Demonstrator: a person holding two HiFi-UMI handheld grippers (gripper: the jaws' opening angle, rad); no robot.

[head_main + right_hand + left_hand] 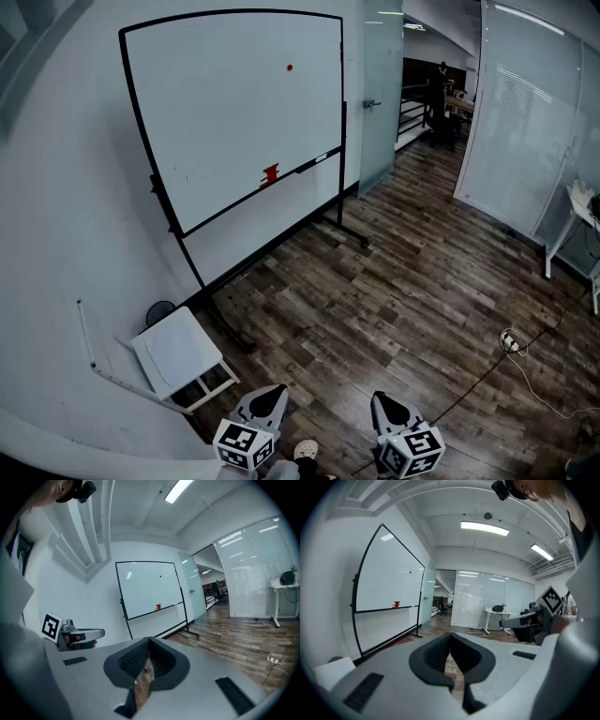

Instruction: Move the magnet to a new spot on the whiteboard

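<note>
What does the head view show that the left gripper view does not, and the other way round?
Only the head view: the white power strip on the wooden floor, and the marker cube of the left gripper. Only the left gripper view: the long lit ceiling lamp and that gripper's jaws, shut and empty. Both: the white black-framed whiteboard with the small round red magnet.

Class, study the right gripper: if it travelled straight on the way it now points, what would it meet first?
Probably the white, black-framed whiteboard on its stand, near its lower edge; only brown wooden floor lies between it and the right gripper. Depth is unclear.
</note>
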